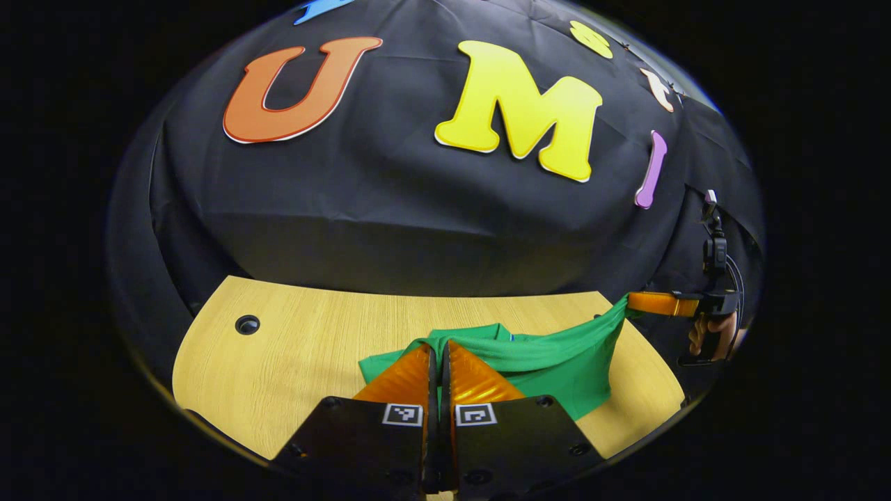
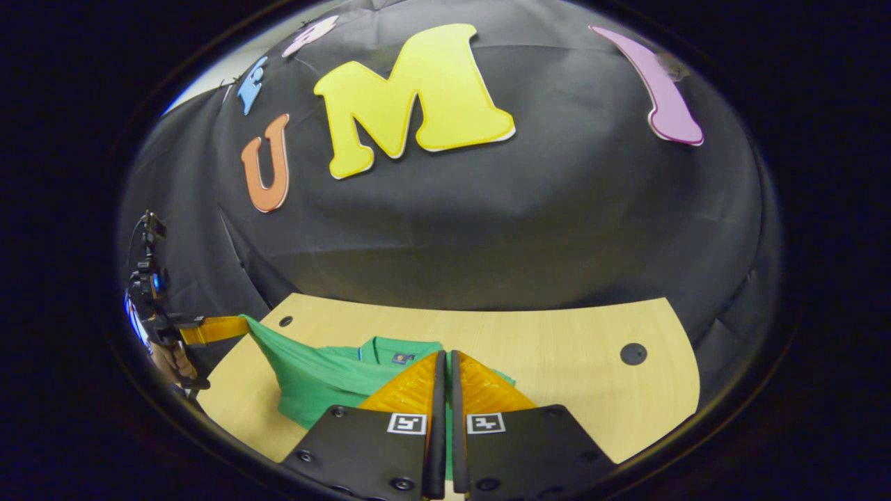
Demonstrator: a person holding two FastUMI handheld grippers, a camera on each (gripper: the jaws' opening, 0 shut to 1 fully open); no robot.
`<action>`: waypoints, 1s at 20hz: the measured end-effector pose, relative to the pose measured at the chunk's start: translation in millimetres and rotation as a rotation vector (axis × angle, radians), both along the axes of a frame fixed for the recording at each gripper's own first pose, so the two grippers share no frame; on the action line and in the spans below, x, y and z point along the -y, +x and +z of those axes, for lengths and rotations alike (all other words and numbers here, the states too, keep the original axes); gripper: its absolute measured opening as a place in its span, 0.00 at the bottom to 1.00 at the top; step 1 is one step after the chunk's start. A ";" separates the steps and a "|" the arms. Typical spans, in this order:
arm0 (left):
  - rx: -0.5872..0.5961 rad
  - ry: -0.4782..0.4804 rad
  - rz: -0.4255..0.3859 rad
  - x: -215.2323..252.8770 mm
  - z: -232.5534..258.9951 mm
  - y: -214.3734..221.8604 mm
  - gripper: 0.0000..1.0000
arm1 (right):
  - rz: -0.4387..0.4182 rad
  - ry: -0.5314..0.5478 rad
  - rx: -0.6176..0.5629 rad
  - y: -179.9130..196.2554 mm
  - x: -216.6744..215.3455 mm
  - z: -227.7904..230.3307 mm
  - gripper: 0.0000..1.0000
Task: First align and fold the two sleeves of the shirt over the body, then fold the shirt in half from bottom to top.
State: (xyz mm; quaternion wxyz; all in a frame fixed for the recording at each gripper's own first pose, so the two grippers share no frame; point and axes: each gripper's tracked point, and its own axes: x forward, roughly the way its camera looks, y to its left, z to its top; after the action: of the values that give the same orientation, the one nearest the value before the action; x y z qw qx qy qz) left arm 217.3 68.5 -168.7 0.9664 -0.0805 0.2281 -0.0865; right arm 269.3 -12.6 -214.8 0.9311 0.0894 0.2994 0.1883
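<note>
The green shirt (image 1: pixel 557 365) lies on the wooden table (image 1: pixel 292 348), hem corners lifted off it. A small dark collar label (unreadable) (image 2: pixel 399 358) shows. The left gripper (image 1: pixel 438 351) and the right gripper (image 2: pixel 445 358) each pinch cloth.

A pale wooden bench with a rounded far edge (image 1: pixel 313 334) stretches ahead of the jaws, with a round dark cable hole (image 1: pixel 247 324) in its top. Beyond it, a creased black cloth wall (image 1: pixel 390 202) closes the booth, evenly lit.
</note>
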 end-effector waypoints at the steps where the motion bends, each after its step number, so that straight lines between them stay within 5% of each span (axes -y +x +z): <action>1: 0.002 -0.002 0.004 -0.6 -2.2 8.3 0.03 | 0.002 0.004 -0.002 4.4 -1.5 -5.4 0.06; 19: -0.071 -0.027 0.117 -18.7 -131.9 86.2 0.04 | -0.017 -0.046 -0.054 68.4 -14.0 -128.7 0.06; 20: -0.079 -0.026 0.118 -18.3 -138.4 87.3 0.13 | -0.022 -0.053 -0.055 71.1 -13.2 -133.6 0.06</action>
State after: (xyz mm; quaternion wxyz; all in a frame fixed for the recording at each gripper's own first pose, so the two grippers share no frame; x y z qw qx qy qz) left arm 304.6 86.8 -307.0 0.9590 -0.1097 0.2597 -0.0289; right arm 340.3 0.6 -348.4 0.9267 0.0734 0.3285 0.1674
